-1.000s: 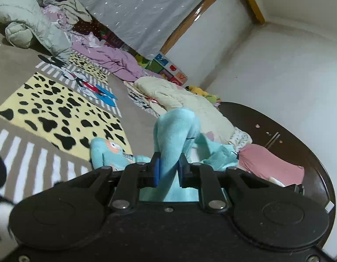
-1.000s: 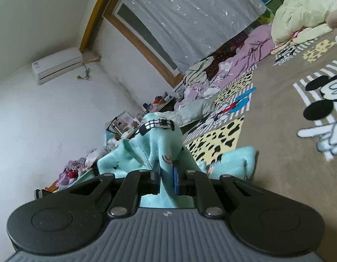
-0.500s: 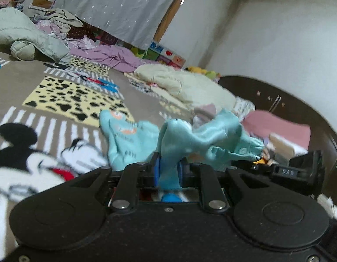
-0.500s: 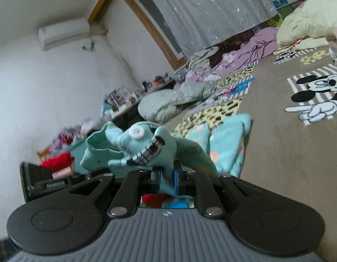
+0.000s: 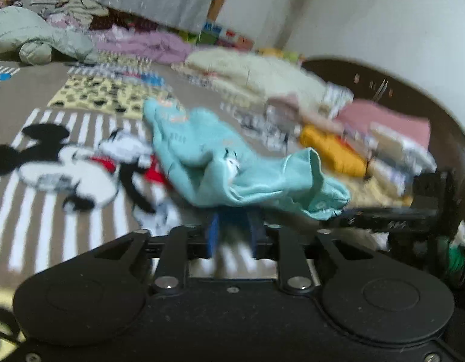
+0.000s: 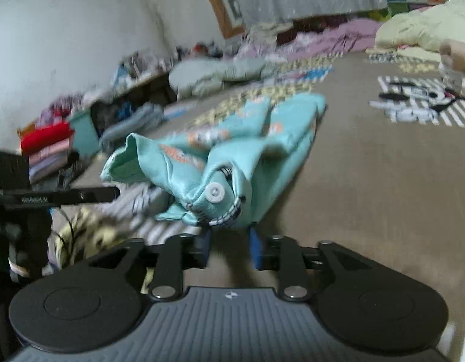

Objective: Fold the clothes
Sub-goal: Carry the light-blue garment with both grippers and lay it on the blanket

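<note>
Slippage is what we worry about first. Our left tool (image 5: 231, 238) has its jaws apart, with the turquoise garment (image 5: 220, 163) lying just past the fingertips at the centre of that frame, and nothing is clamped between them. Our right tool (image 6: 229, 249) is likewise spread, its blue pads either side of a gap, and the same garment (image 6: 232, 154) sits bunched at the middle of its frame, a white snap button (image 6: 214, 192) facing the lens. The cloth rests on the patterned bed cover (image 5: 66, 163), stretching away toward the upper centre of both pictures.

We judge the near end a crumpled heap, not a flat edge: collar, sleeve and body overlap there, so a fresh pinch could catch several layers at once or only a loose flap. Either would drag the fold crooked. The satin-looking fabric may also slide out of a shallow grip. Both pictures are blurred, so we cannot tell whether the hem touches the pads. In the lower right of the left frame, the other tool's black body (image 5: 413, 211) is near, and a hasty reach could knock the two together.
</note>
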